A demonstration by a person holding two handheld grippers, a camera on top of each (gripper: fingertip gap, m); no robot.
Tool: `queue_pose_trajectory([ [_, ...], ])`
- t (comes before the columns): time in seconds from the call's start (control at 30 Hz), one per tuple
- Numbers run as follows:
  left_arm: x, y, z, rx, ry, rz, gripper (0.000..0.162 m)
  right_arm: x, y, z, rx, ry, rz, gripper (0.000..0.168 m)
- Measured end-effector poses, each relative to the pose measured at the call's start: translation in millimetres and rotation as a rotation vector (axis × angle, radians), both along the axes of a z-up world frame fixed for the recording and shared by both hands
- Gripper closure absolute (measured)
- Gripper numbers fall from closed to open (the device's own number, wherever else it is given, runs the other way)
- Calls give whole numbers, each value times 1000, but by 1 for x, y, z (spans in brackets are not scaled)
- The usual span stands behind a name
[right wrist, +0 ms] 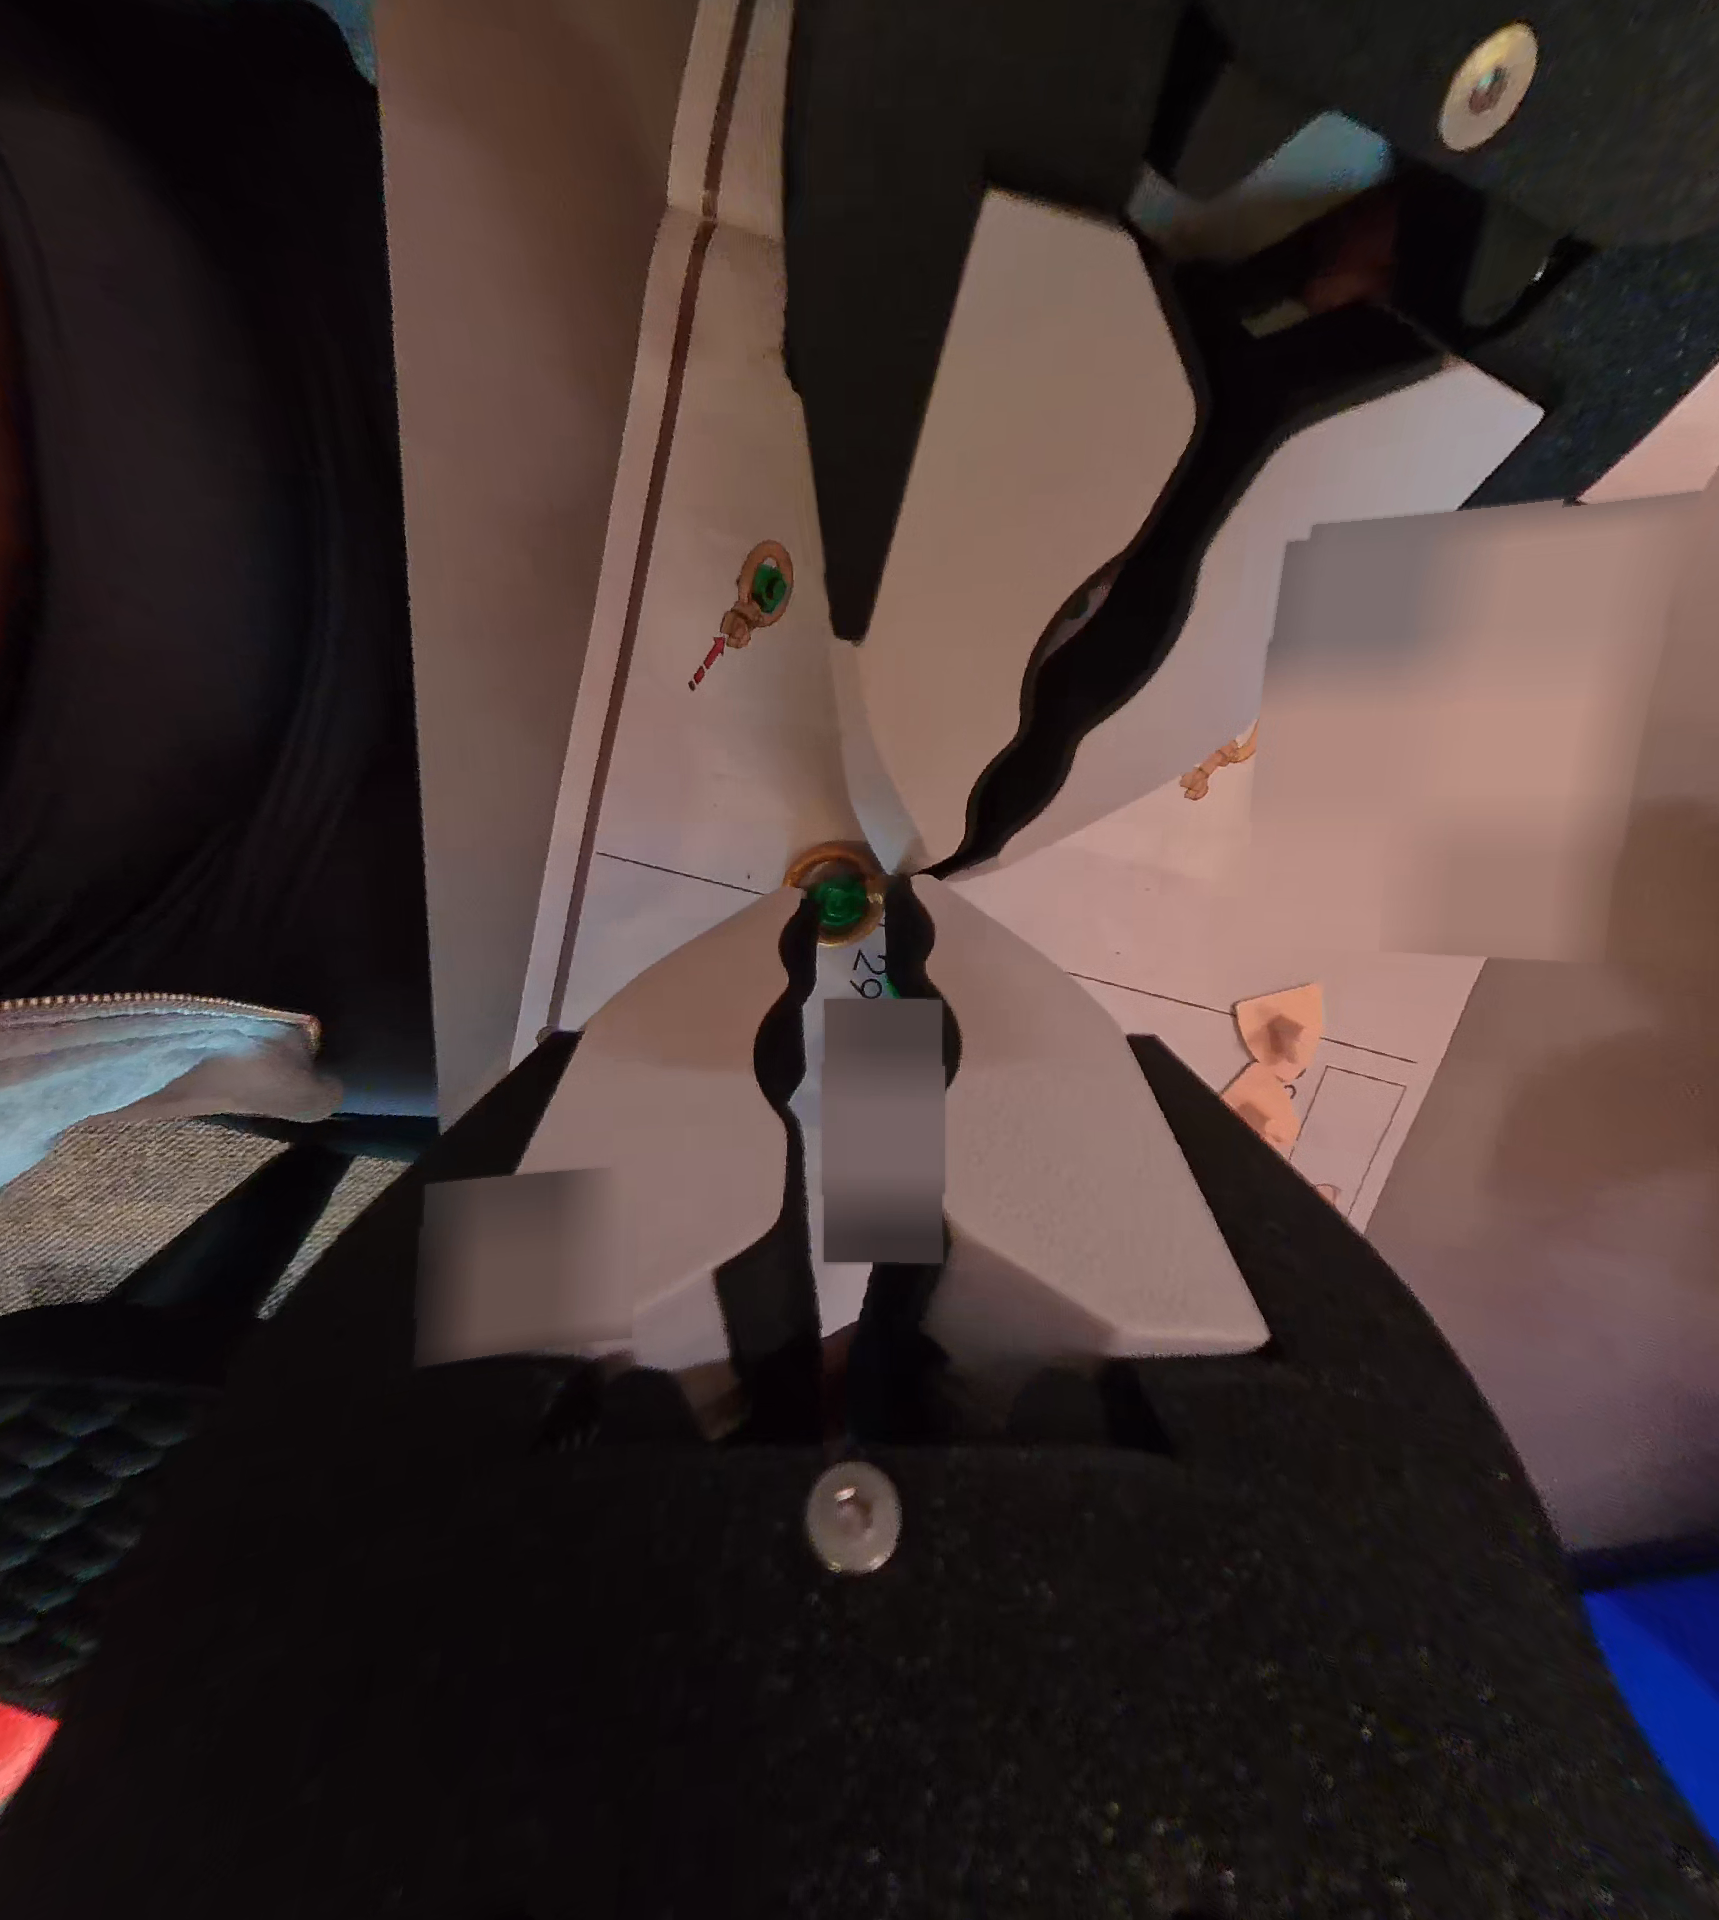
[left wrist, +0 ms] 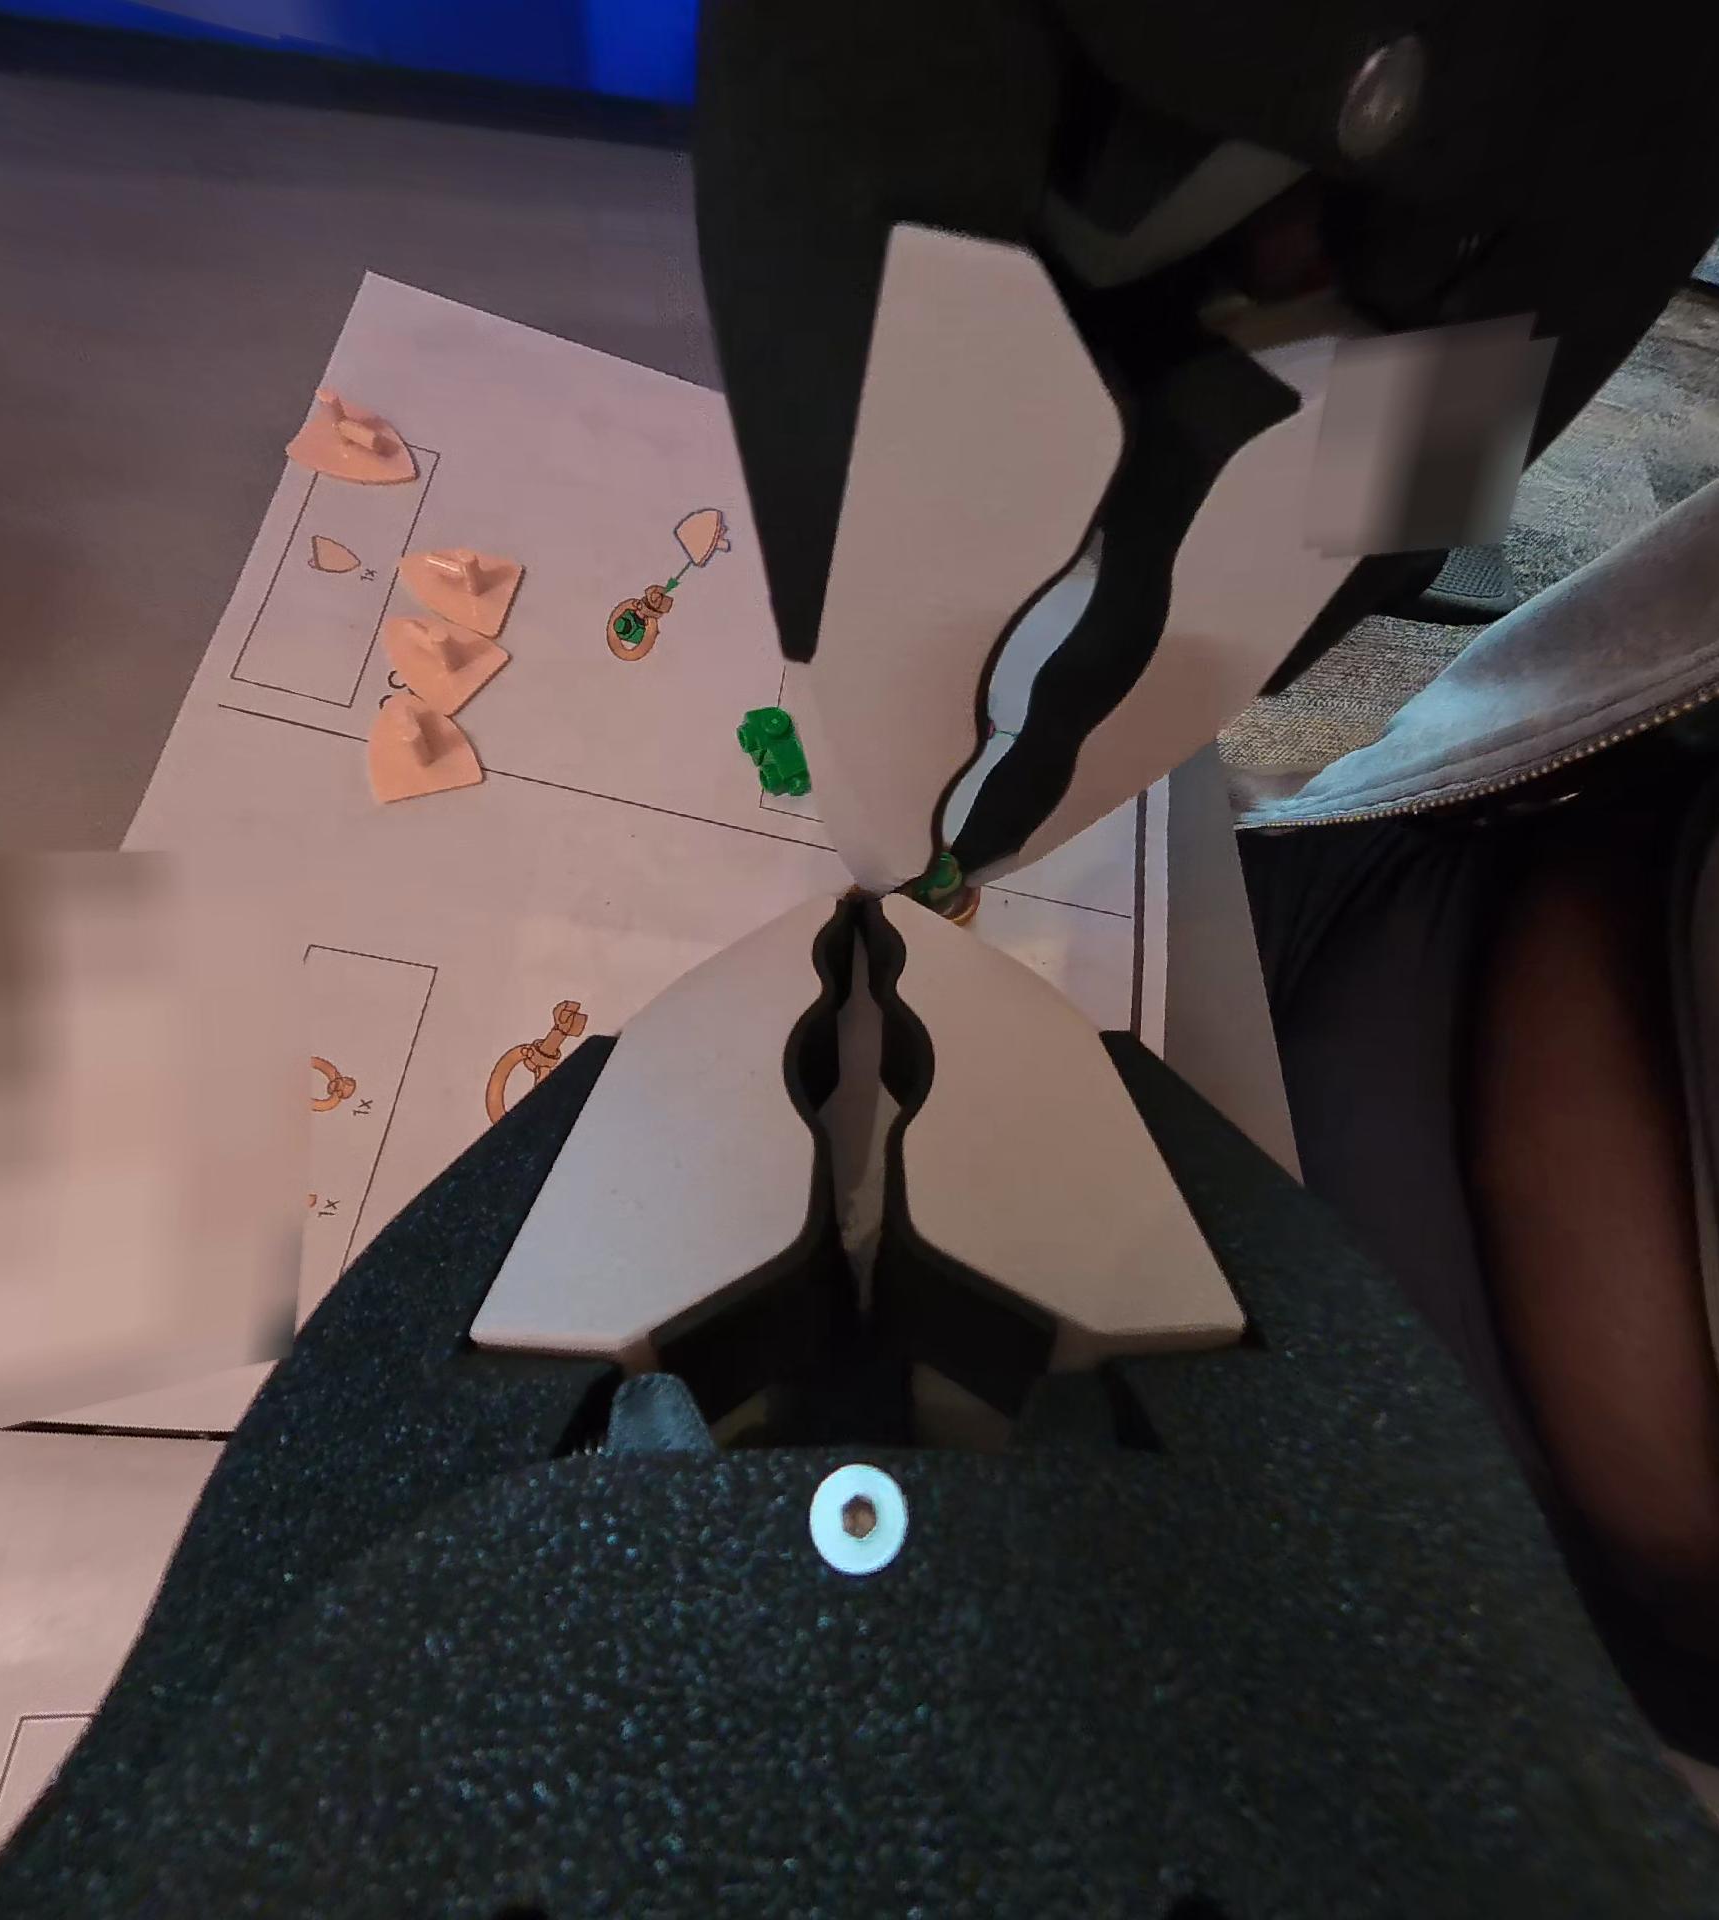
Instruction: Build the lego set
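Observation:
My right gripper [right wrist: 842,902] is shut on a small green piece set in a tan ring [right wrist: 819,860], held just above the printed instruction sheet [right wrist: 709,769]. In the left wrist view it comes in from the top [left wrist: 943,871] with the green piece and ring [left wrist: 938,885] at its tips. My left gripper [left wrist: 860,902] is shut, its tips right beside the ring. Whether they pinch part of it is hidden. It enters the right wrist view from above [right wrist: 922,868].
Several pale pink petal pieces [left wrist: 439,644] and a loose green brick [left wrist: 774,750] lie on the instruction sheet [left wrist: 574,831], left of the grippers. Two petals show in the right wrist view [right wrist: 1276,1023]. A person's dark and grey clothing [left wrist: 1561,1039] is close on the right.

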State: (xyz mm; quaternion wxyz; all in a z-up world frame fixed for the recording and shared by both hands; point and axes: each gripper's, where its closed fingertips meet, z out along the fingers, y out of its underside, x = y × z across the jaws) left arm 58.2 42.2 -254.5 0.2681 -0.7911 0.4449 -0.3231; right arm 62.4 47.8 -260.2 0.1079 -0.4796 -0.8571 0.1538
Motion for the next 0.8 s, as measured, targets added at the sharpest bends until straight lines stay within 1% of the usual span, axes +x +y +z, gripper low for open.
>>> queue_pose_trajectory([
  [0.13, 0, 0, 0, 17, 7, 1, 160, 0, -1, 1, 41, 38, -10, 156],
  [0.17, 1, -1, -1, 22, 9, 2, 160, 0, -2, 1, 45, 46, -8, 161],
  [0.3, 1, 0, -1, 20, 14, 7, 160, -4, -5, 2, 70, 127, -13, 161],
  [0.33, 1, 0, -1, 12, 10, 7, 160, -3, -3, 2, 53, 131, -29, 160],
  [0.37, 1, 0, 0, 4, 5, 7, 160, -3, 0, 3, 38, 129, -58, 151],
  [0.4, 1, 0, 0, -4, 1, 7, 160, 0, 2, 3, 23, 118, -72, 139],
  [0.6, 1, 0, 0, -44, -17, 4, 161, 3, -1, -1, -9, 106, -45, 140],
  [0.7, 1, 0, 0, -41, -16, 4, 161, 3, 3, 5, -33, 118, -52, 139],
  [0.8, 1, 0, 0, -41, -16, 3, 161, 15, 4, 17, -54, 105, -57, 159],
])
